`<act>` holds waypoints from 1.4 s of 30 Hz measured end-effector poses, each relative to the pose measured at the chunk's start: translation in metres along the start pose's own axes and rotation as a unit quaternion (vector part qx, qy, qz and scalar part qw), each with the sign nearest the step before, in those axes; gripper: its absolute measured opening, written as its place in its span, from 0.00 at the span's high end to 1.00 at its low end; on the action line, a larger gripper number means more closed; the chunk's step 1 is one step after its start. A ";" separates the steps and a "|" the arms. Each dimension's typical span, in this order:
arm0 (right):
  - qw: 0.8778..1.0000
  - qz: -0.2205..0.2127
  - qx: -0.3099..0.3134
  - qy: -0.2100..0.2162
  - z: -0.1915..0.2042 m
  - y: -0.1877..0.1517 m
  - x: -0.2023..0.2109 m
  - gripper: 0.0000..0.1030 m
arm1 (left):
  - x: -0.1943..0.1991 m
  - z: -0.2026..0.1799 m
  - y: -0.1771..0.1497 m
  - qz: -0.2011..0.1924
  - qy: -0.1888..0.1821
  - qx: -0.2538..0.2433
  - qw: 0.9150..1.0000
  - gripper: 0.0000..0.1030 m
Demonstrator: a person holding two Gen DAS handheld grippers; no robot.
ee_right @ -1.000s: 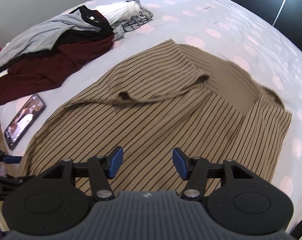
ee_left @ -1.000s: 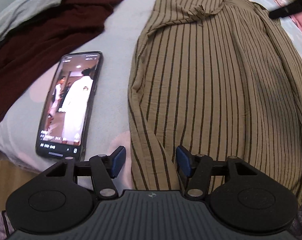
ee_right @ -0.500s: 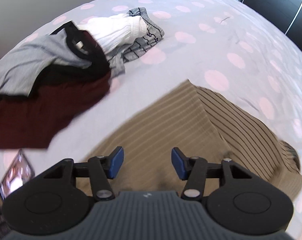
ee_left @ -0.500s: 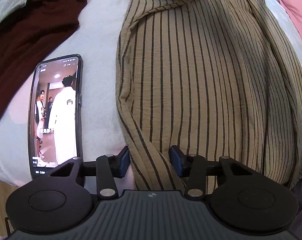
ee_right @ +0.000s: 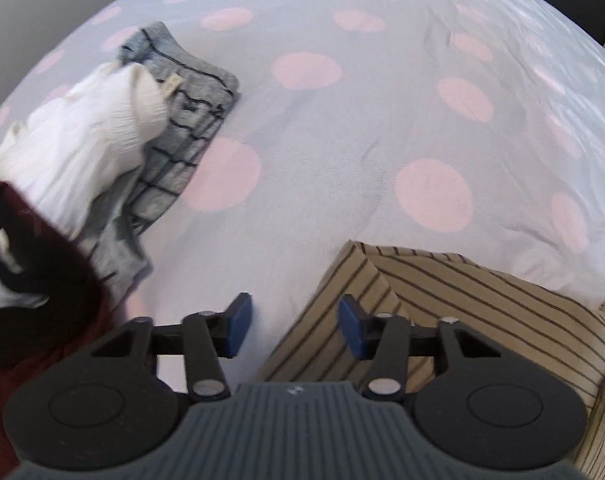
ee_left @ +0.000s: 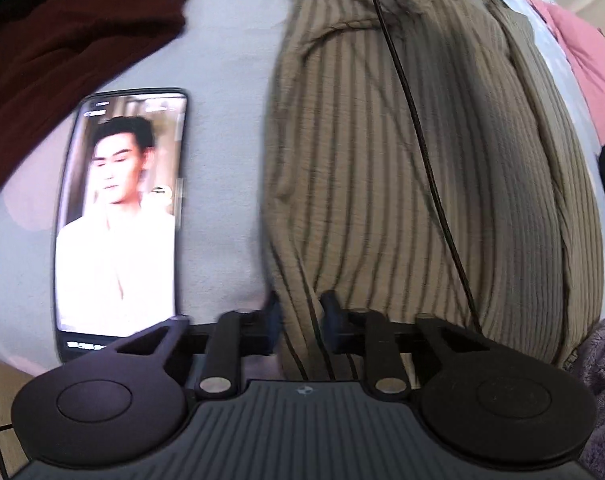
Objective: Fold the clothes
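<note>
Striped shirt flat on the bed, one hem corner pinched, the far corner not yet taken.

The shirt (ee_left: 422, 184) is tan with thin dark stripes, lying spread along the dotted bed (ee_right: 342, 140), its near hem bunched between the pads of the left claw (ee_left: 300, 320), whose jaws have just been closing onto that fold. The right claw (ee_right: 294, 326) stands spread over the shirt's far corner (ee_right: 354, 248), its jaws just narrowing with only one pad above cloth, so it may shut on the sheet or miss the edge. A thin pinch could slip when lifted. A cable (ee_left: 414, 120) lies across the shirt and the phone (ee_left: 122, 216) sits just beside it; either could snag or be dragged. Other clothes (ee_right: 102, 152) are piled well apart.
</note>
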State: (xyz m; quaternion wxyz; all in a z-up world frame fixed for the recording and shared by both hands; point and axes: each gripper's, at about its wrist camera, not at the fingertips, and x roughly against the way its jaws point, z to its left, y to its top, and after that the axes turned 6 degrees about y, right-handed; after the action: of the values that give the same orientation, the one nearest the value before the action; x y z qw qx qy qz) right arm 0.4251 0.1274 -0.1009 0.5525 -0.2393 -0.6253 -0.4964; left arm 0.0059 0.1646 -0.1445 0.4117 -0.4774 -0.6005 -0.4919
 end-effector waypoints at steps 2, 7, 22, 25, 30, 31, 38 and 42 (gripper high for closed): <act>1.000 0.008 -0.003 -0.008 -0.002 -0.001 -0.008 0.63 | 0.000 0.004 -0.002 0.000 -0.002 0.005 1.000 0.91; 1.000 0.017 -0.006 -0.024 -0.007 -0.003 -0.020 0.97 | 0.002 0.005 -0.006 -0.006 -0.003 0.006 1.000 0.95; 0.999 -0.039 0.013 0.008 -0.058 -0.025 0.121 0.99 | 0.062 -0.029 -0.028 -0.064 -0.071 -0.081 0.992 0.98; 0.999 -0.044 -0.001 0.006 -0.084 -0.044 0.137 0.99 | 0.060 -0.056 -0.026 -0.062 -0.104 -0.119 0.985 0.98; 0.998 -0.054 -0.035 0.000 -0.132 -0.075 0.144 0.99 | 0.052 -0.093 -0.020 -0.050 -0.136 -0.166 0.976 0.98; 0.998 -0.054 -0.042 -0.003 -0.140 -0.080 0.142 0.99 | 0.050 -0.099 -0.019 -0.046 -0.141 -0.172 0.974 0.98; 0.996 -0.043 -0.074 -0.029 -0.194 -0.106 0.120 0.99 | 0.027 -0.135 -0.015 -0.022 -0.167 -0.211 0.963 0.98; 0.994 -0.037 -0.097 -0.039 -0.226 -0.119 0.106 0.99 | 0.009 -0.160 -0.007 -0.014 -0.189 -0.217 0.958 0.98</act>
State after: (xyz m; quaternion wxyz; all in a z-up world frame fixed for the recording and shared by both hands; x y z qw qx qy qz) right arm 0.3977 -0.1458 -0.0684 0.4833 -0.2875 -0.6040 -0.5648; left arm 0.0015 0.0086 -0.1090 0.1702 -0.6311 -0.5528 -0.5168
